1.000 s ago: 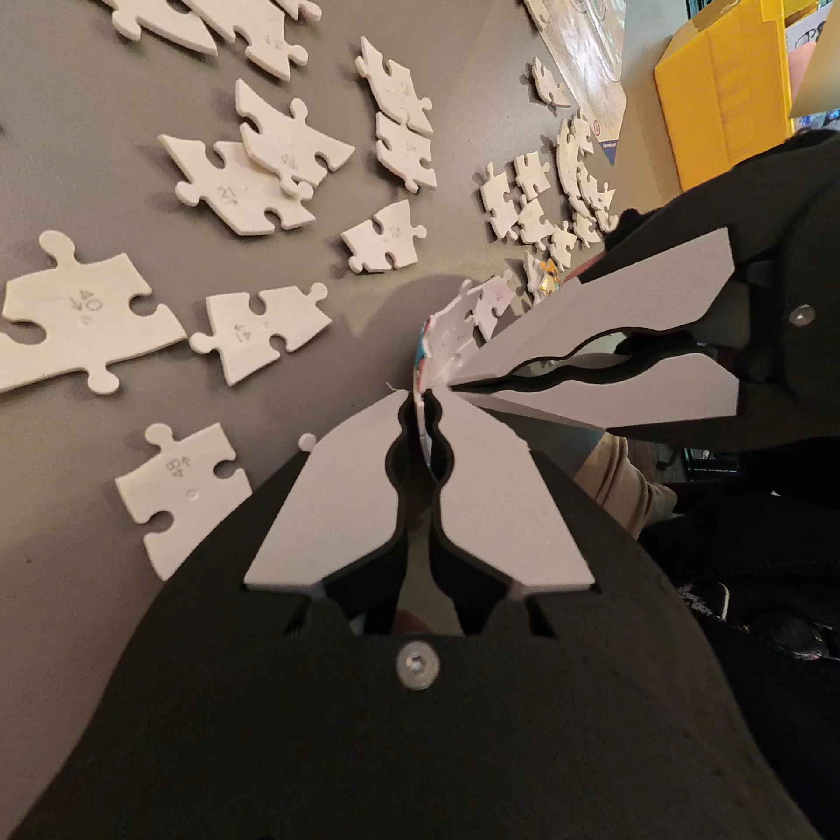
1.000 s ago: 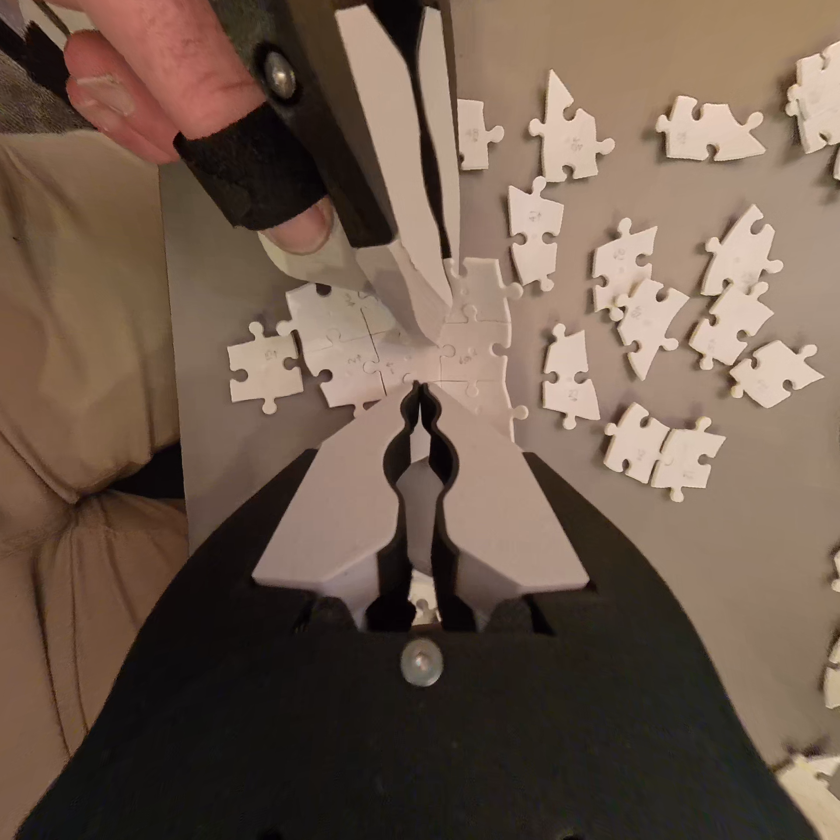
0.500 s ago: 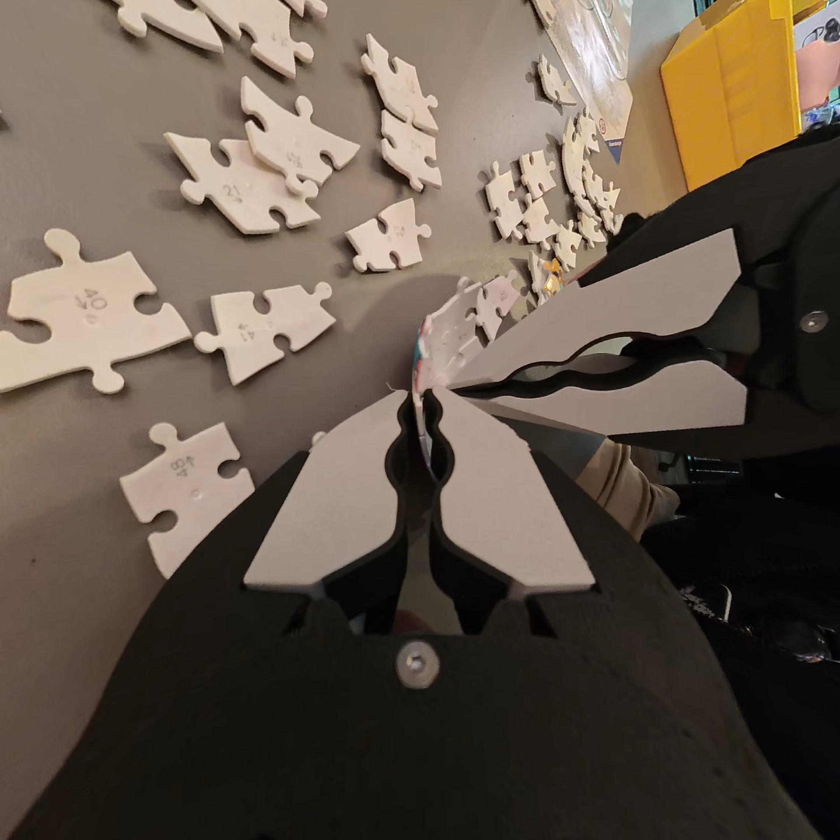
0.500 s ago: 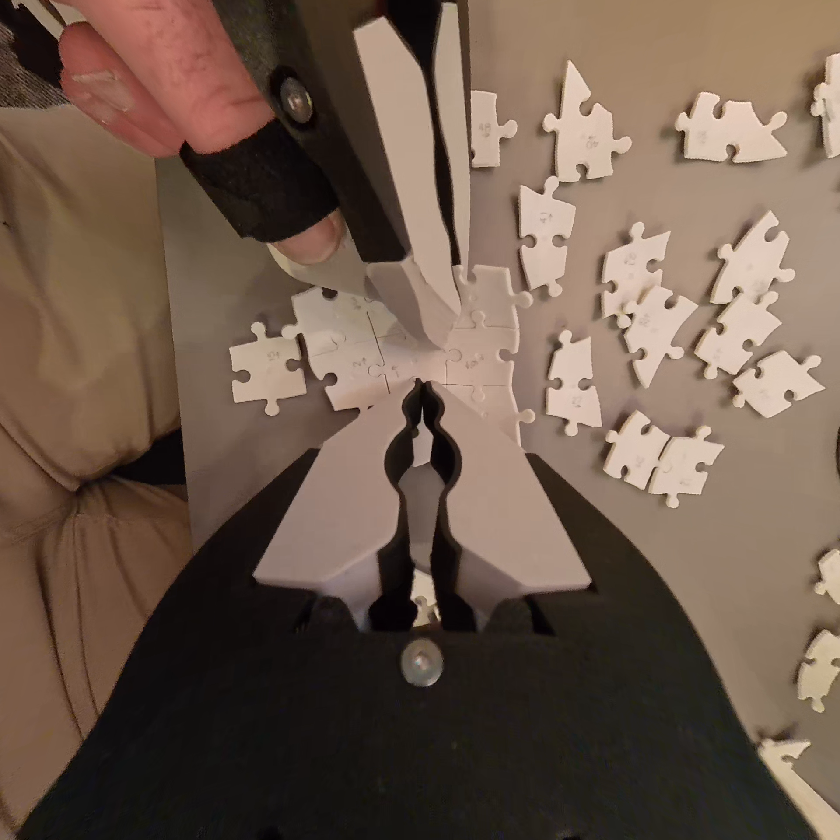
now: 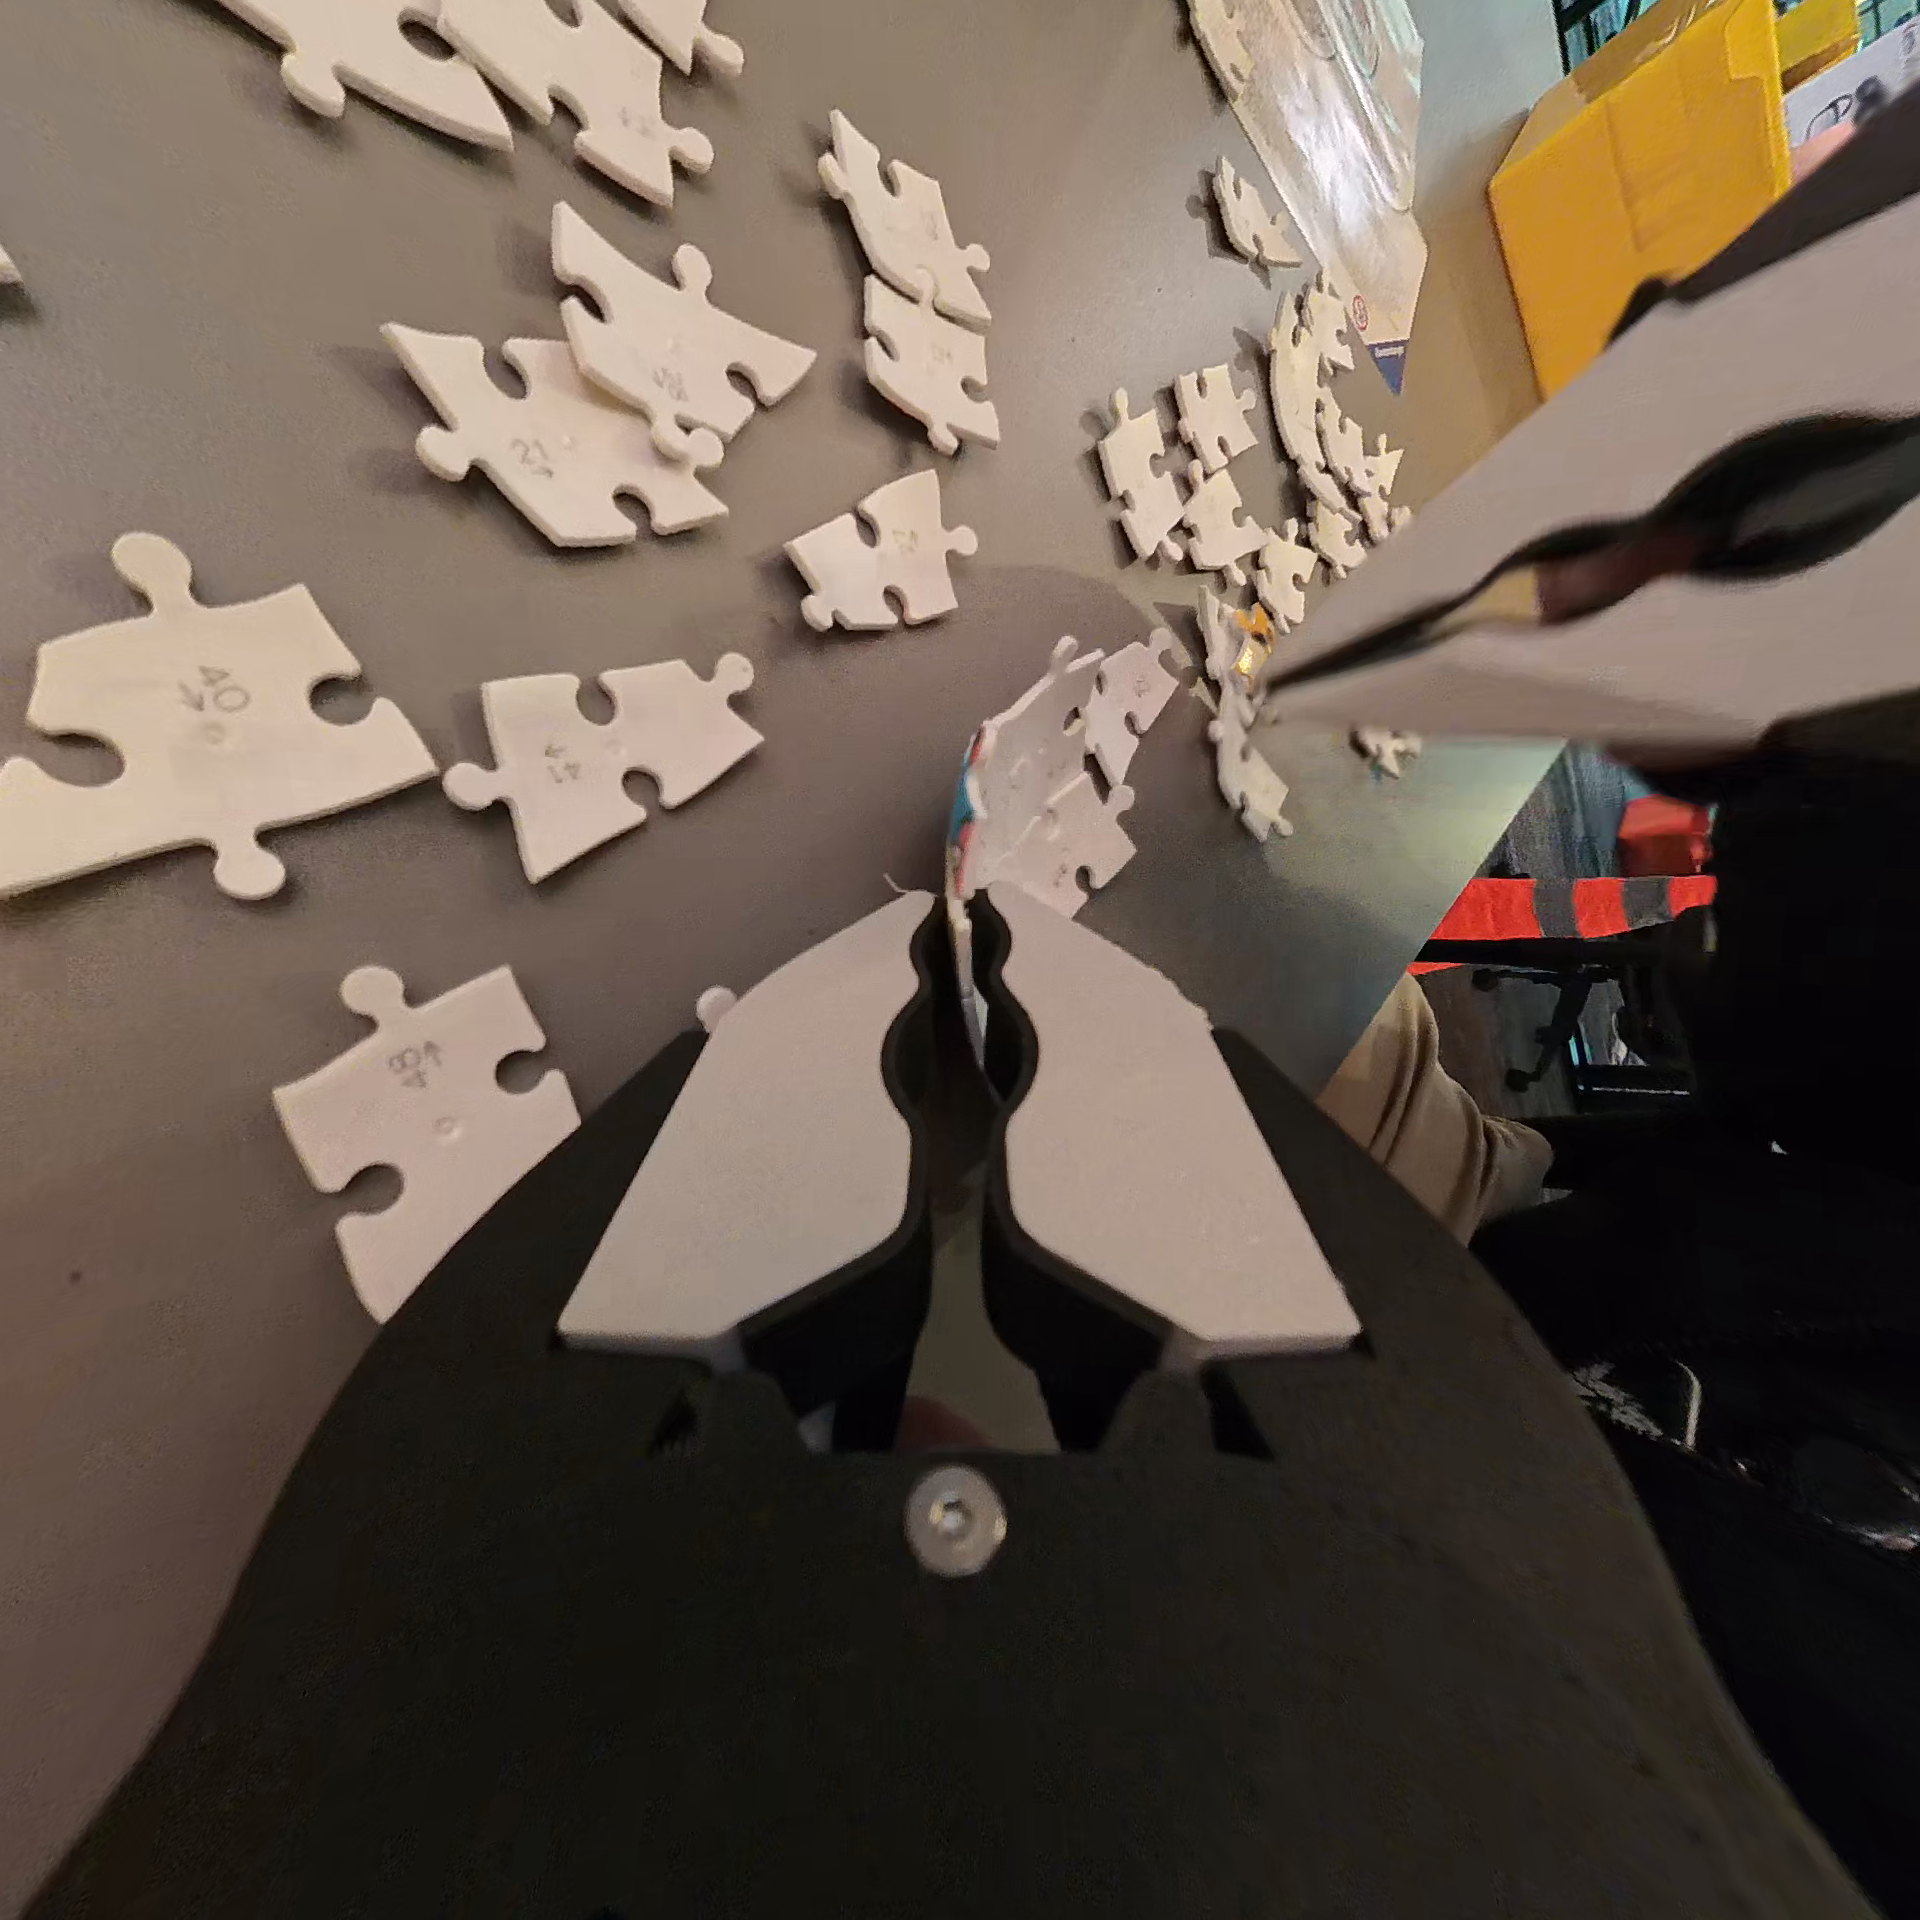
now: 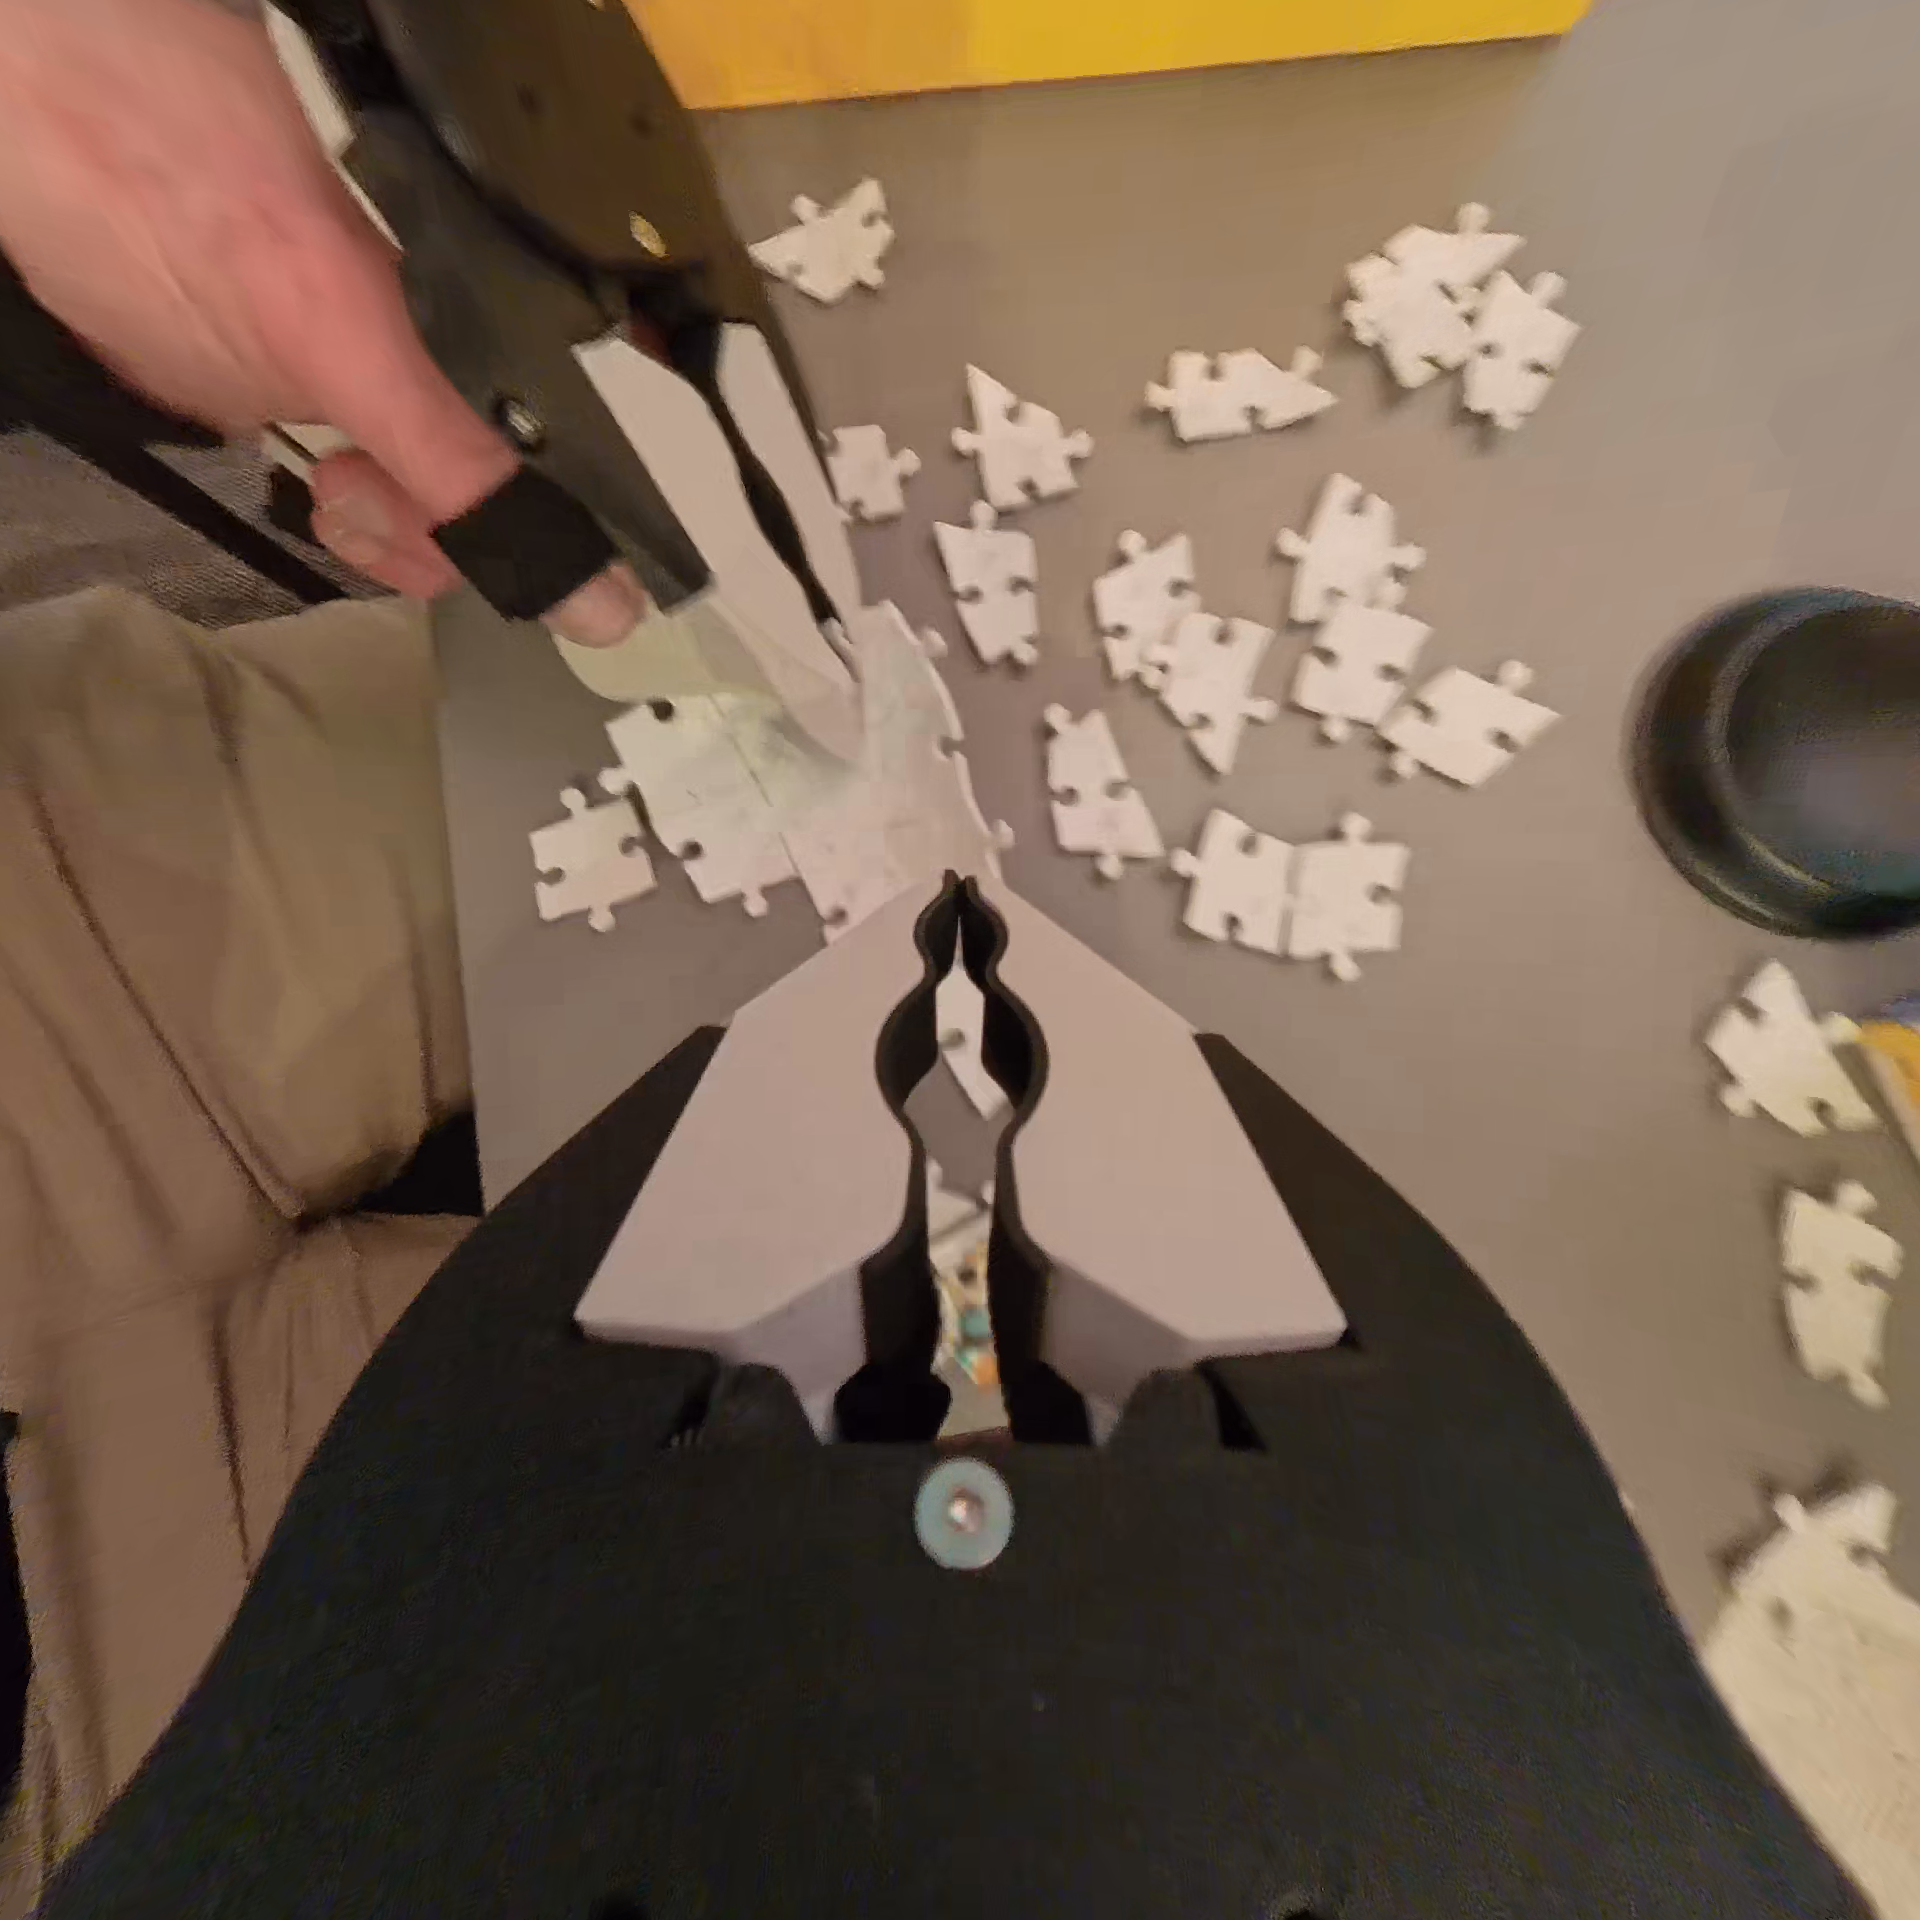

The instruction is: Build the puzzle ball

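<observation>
My left gripper (image 5: 961, 914) is shut on the edge of a curved section of joined white puzzle pieces (image 5: 1049, 790) and holds it tilted up off the grey table (image 5: 208, 1351). In the right wrist view the left gripper (image 6: 847, 675) grips that section (image 6: 790, 821) near the table's front left edge. My right gripper (image 6: 958, 894) is shut with nothing between its tips, just short of the section. It shows in the left wrist view (image 5: 1262, 691) at upper right, apart from the section. Loose white pieces (image 6: 1101, 790) lie face down all around (image 5: 603, 758).
A black round bowl-like stand (image 6: 1797, 769) sits at the right. A yellow box (image 6: 1039, 42) is at the far edge and shows again in the left wrist view (image 5: 1642, 187). More pieces (image 6: 1829, 1278) lie at the right. A person's hand (image 6: 208, 260) holds the left gripper. About 7 cm separates my left fingertips from my right.
My right gripper has drawn back and up from the joined section, which it touched before. The left gripper still holds the section in about the same place.
</observation>
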